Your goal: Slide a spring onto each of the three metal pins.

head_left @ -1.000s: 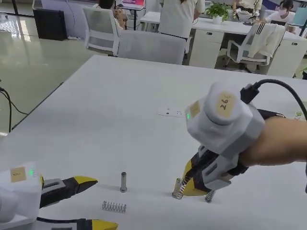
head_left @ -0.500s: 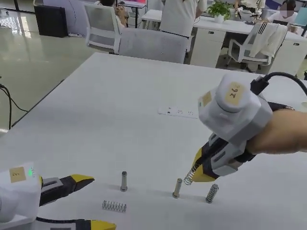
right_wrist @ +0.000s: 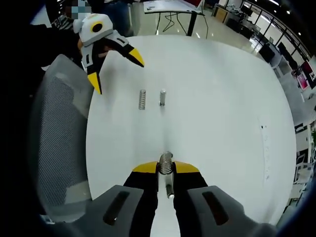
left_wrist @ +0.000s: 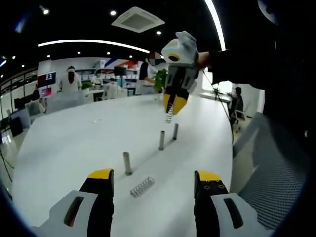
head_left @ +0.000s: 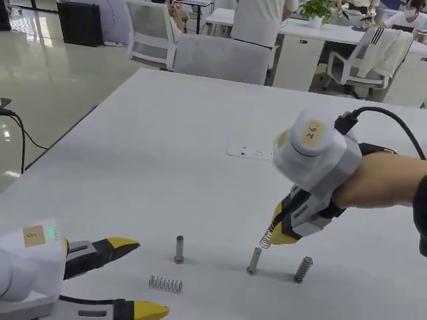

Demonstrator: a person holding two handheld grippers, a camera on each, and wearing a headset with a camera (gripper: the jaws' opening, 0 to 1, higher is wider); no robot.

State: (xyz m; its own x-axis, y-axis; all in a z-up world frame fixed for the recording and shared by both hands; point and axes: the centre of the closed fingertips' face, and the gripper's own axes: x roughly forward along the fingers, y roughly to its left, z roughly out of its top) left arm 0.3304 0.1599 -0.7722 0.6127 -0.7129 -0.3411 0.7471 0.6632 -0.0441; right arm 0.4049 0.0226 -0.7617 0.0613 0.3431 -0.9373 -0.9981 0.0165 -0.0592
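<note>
Three metal pins stand in a row on the white table (head_left: 167,133). The left pin (head_left: 179,249) (left_wrist: 128,163) (right_wrist: 162,97) is bare, and so is the middle pin (head_left: 254,260) (left_wrist: 161,140). The right pin (head_left: 303,269) (left_wrist: 175,131) wears a spring. My right gripper (head_left: 277,237) (right_wrist: 166,168) is shut on a spring (head_left: 268,235) (right_wrist: 166,162) and holds it tilted, just above the middle pin's top. A loose spring (head_left: 165,284) (left_wrist: 142,186) (right_wrist: 142,99) lies flat near the left pin. My left gripper (head_left: 137,277) (left_wrist: 154,175) stands open beside it, holding nothing.
A white power strip (head_left: 248,153) lies farther back on the table. Grey chairs (head_left: 223,60) stand at the table's far edge, with desks and people behind. The table's left edge (head_left: 73,130) runs diagonally toward me.
My right gripper has lifted the spring from low beside the middle pin to just above its top. The left gripper, pins and loose spring have stayed put; the head camera shifted.
</note>
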